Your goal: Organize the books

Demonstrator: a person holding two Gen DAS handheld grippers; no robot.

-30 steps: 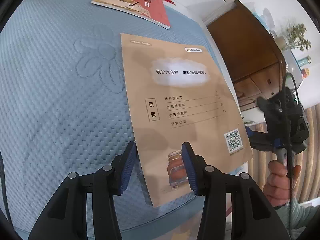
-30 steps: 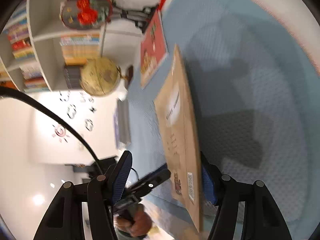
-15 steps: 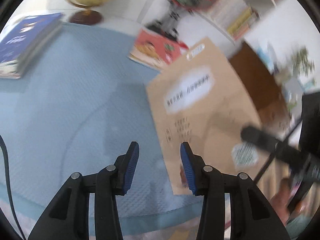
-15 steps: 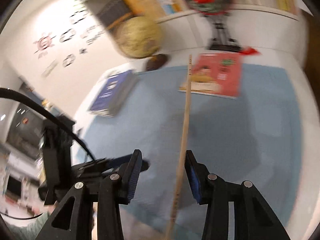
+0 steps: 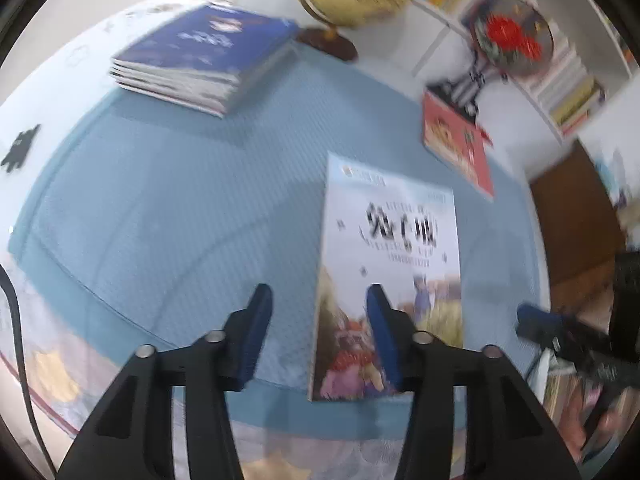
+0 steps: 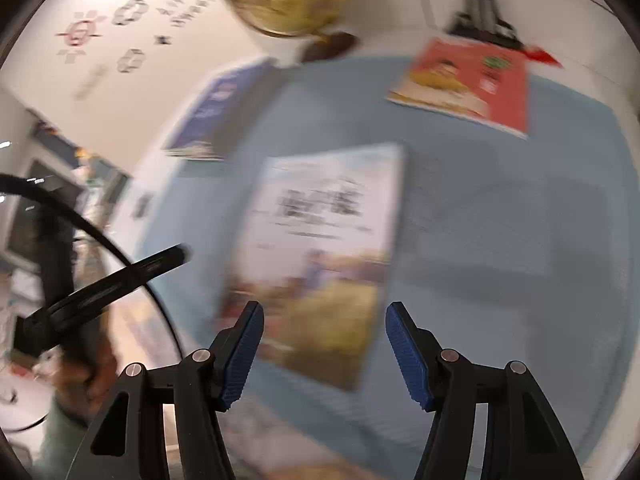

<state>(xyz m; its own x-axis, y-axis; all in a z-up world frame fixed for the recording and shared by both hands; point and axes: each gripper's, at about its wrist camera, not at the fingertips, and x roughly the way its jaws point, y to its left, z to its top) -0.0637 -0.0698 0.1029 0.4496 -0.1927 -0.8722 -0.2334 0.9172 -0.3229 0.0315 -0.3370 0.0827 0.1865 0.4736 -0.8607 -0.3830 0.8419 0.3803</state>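
One thin white-covered picture book [image 5: 390, 264] lies flat near the front edge of the blue quilted table mat [image 5: 180, 216], well apart from the stack of blue books [image 5: 200, 64] at the far left corner and the red book [image 5: 460, 148] at the far right. It should handle as light, floppy and slick; grip the near edge or spine. Left gripper [image 5: 320, 340] points steeply down, jaws opening, nothing between them. Right gripper [image 6: 324, 348] likewise tilts downward above the book, jaws opening, no contact visible.

Blue waffle-textured mat [image 5: 168, 208], red book [image 5: 460, 148]
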